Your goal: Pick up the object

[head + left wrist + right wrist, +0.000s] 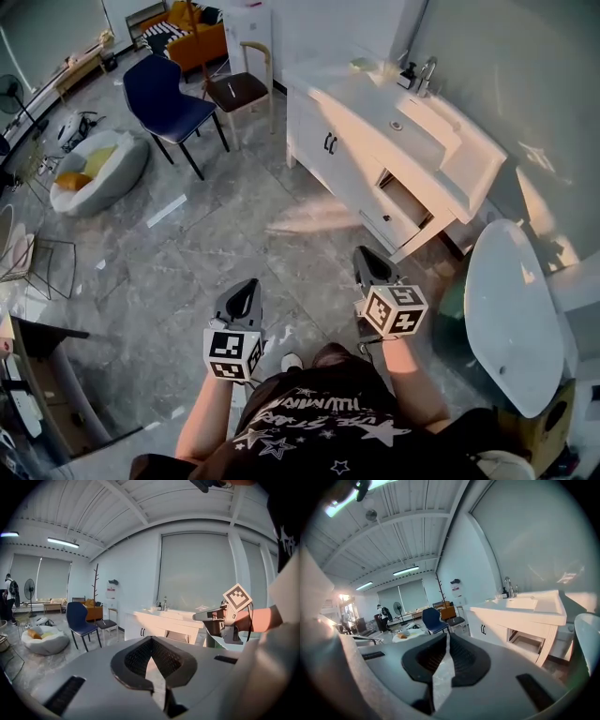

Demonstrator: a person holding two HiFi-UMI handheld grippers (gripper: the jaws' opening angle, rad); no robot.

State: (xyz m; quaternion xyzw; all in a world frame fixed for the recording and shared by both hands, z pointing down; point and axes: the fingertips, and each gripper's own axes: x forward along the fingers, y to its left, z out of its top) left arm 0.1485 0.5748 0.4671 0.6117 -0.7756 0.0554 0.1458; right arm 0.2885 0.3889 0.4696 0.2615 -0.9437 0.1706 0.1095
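Observation:
No single object stands out as the one to pick up. My left gripper (246, 286) (151, 639) is held out over the grey tiled floor, its jaws shut with nothing between them. My right gripper (366, 253) (446, 637) is level with it and closer to the white vanity cabinet (361, 155) (520, 609), also shut and holding nothing. The right gripper (218, 618) also shows in the left gripper view, at the right. On the vanity are a sink basin (412, 122), a faucet (427, 73) and a small bottle (408, 75). One drawer (405, 202) stands pulled out.
A blue chair (164, 98) and a chair with a brown seat (239, 89) stand to the left of the vanity. A pale beanbag (98, 169) lies at far left. A white oval top (511, 314) is close on my right. A person (9, 602) stands far off.

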